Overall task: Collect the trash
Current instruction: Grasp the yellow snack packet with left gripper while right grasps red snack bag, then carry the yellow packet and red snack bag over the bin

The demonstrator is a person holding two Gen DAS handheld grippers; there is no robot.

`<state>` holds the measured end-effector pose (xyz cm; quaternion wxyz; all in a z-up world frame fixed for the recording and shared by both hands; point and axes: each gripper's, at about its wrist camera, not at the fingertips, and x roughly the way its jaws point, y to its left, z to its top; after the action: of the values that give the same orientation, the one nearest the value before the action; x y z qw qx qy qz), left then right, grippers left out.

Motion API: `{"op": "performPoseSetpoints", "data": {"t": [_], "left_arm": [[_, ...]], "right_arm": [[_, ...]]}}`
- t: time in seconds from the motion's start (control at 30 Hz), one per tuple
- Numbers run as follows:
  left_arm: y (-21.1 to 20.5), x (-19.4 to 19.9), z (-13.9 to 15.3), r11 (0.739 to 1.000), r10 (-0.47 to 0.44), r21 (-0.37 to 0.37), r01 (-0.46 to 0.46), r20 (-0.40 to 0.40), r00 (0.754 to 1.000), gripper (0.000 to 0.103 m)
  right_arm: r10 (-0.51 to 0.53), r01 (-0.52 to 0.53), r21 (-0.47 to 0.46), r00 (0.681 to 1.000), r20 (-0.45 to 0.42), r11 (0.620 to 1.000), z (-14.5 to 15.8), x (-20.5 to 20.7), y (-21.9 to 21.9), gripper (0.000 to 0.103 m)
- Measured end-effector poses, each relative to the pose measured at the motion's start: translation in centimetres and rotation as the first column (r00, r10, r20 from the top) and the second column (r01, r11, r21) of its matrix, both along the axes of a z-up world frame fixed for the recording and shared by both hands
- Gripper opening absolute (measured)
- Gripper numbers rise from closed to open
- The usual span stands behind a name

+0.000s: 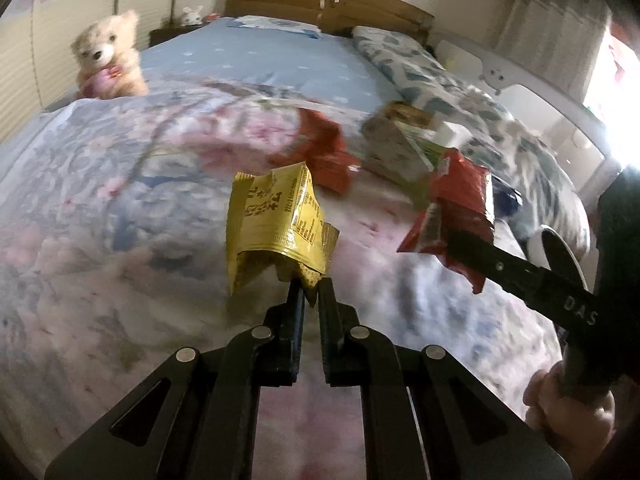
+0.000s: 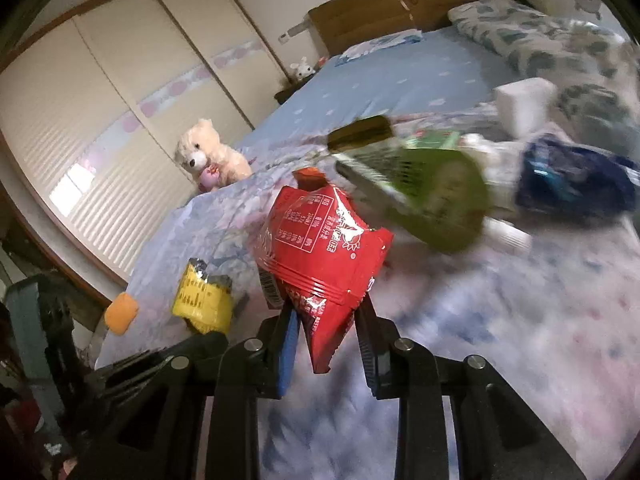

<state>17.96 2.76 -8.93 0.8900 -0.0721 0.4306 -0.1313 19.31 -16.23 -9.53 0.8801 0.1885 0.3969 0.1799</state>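
Observation:
My left gripper (image 1: 311,284) is shut on a crumpled yellow snack wrapper (image 1: 276,216), lifted above the floral quilt (image 1: 120,220). My right gripper (image 2: 326,308) is shut on the lower end of a red snack wrapper (image 2: 320,236), also off the bed. In the left wrist view the same red wrapper (image 1: 456,196) hangs from the right gripper's black fingers (image 1: 480,252) at the right. The right wrist view shows the yellow wrapper (image 2: 204,296) at lower left. Another red wrapper (image 1: 320,148) lies on the quilt further back, beside a green and white carton (image 1: 396,144).
A green package (image 2: 432,184), a blue packet (image 2: 572,180) and a white box (image 2: 524,100) lie blurred on the bed at the right. A teddy bear (image 2: 212,156) sits at the bed's left edge. An orange object (image 2: 120,314) lies by the near corner. Wardrobe doors stand beyond.

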Motion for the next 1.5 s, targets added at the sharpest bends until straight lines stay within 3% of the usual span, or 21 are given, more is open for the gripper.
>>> {"op": "performPoseSetpoints", "data": {"t": [0.63,1.5], "left_arm": [[-11.4,-4.5,2.2,0.972,-0.237,0.005,0.237,0.029,0.971,0.007],[-26.5,-6.1,4.2,0.870,-0.493,0.057,0.490,0.040,0.869,0.007]], "right_arm": [[-0.220,0.221,-0.003,0.975,0.026,0.975,1.7,-9.6,-11.3,0.028],[-0.454,0.454,-0.035,0.891,0.026,0.890,2.5,-14.3,-24.6,0.028]]}}
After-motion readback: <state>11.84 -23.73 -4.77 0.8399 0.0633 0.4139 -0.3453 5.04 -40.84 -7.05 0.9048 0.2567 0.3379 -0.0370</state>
